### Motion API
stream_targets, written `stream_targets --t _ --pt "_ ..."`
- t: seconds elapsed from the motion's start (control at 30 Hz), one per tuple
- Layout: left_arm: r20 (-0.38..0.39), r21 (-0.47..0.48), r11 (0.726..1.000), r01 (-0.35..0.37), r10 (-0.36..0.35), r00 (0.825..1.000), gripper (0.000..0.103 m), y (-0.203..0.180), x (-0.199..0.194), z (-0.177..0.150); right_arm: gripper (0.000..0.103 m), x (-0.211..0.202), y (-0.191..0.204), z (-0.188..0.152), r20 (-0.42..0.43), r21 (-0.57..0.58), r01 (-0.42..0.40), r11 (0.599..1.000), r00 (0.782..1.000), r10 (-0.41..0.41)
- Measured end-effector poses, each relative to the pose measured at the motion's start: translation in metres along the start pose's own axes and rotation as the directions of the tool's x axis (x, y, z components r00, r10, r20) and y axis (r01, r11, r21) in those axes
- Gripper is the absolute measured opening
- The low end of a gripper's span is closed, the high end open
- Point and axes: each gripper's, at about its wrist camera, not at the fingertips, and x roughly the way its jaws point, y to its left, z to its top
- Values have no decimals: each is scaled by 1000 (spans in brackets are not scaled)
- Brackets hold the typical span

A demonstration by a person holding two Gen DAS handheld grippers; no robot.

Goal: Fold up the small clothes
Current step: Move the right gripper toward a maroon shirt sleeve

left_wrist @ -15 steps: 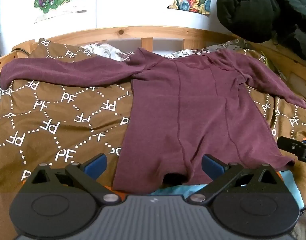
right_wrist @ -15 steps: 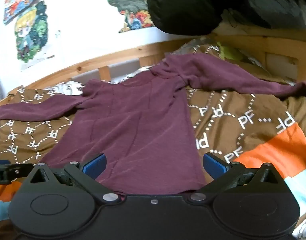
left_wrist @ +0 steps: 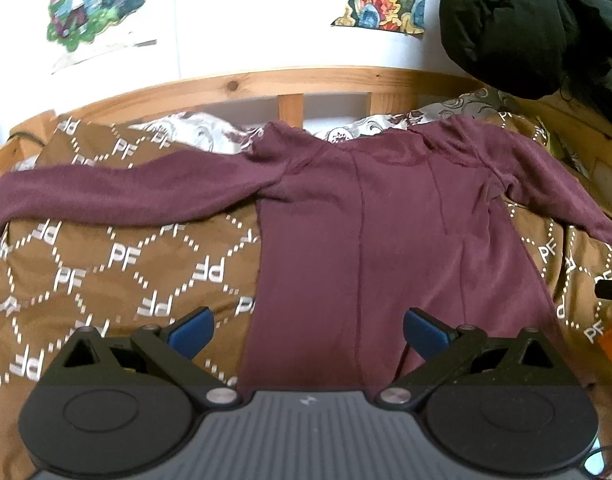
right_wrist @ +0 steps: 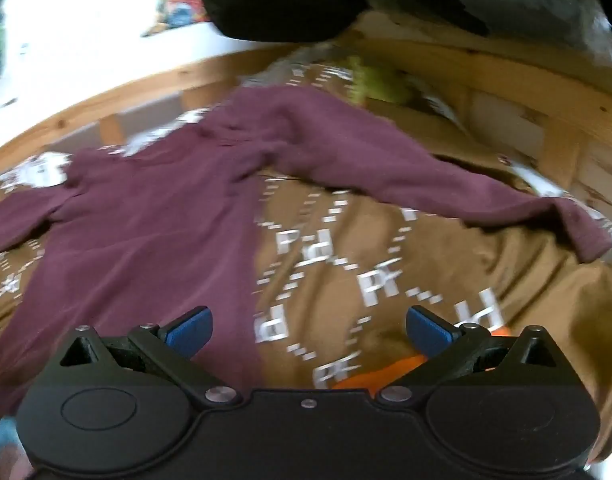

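A maroon long-sleeved top [left_wrist: 366,240] lies flat on a brown patterned blanket [left_wrist: 106,264], both sleeves spread out to the sides. My left gripper [left_wrist: 308,330] is open and empty, above the top's lower hem at its left side. My right gripper [right_wrist: 308,328] is open and empty, over the top's [right_wrist: 154,240] right edge and the blanket [right_wrist: 386,280]. The right sleeve [right_wrist: 446,184] stretches out to the right; its cuff lies near the bed's right side. The right view is motion-blurred.
A wooden bed rail [left_wrist: 290,84] runs along the back and the right side [right_wrist: 546,120]. A black padded jacket [left_wrist: 526,28] hangs at the upper right. An orange stripe of fabric [right_wrist: 386,372] lies by the right gripper. A white wall with pictures is behind.
Both grippers have moved forward over the top. The right gripper has also swung to the right, so the right sleeve and blanket fill more of its view. Both stay open.
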Motion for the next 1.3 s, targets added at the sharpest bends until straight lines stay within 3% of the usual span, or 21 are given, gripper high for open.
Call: stream_targets --t 0.1,0.33,0.5,0.63,0.77,0.87,1.07,1.3 --pt "-8 5 1000 -18 18 1000 102 -5 9 19 103 18 -10 6 -68 49 23 999 997 -19" --pt "-52 7 1000 -19 19 998 102 -16 32 56 103 40 -16 38 -28 -5 91 996 995 -91" --pt "-61 11 1000 -13 13 998 102 -25 49 66 103 59 -16 55 -31 -6 90 996 995 -90" --pt "-64 24 1000 -7 8 998 102 -36 64 61 103 75 -12 57 -30 -3 110 994 994 -110" --pt "-108 26 1000 -15 18 994 102 -51 83 53 103 81 -15 48 68 20 91 996 993 -92" --pt "-142 -7 1000 28 -29 989 102 -59 92 43 103 77 -22 37 147 44 58 997 987 -64" --pt "-191 -12 996 83 -84 978 102 -71 94 15 103 75 -32 36 193 79 32 996 980 -47" --pt "-191 41 994 103 -93 977 102 -82 84 5 102 47 -41 19 203 220 146 964 960 -192"
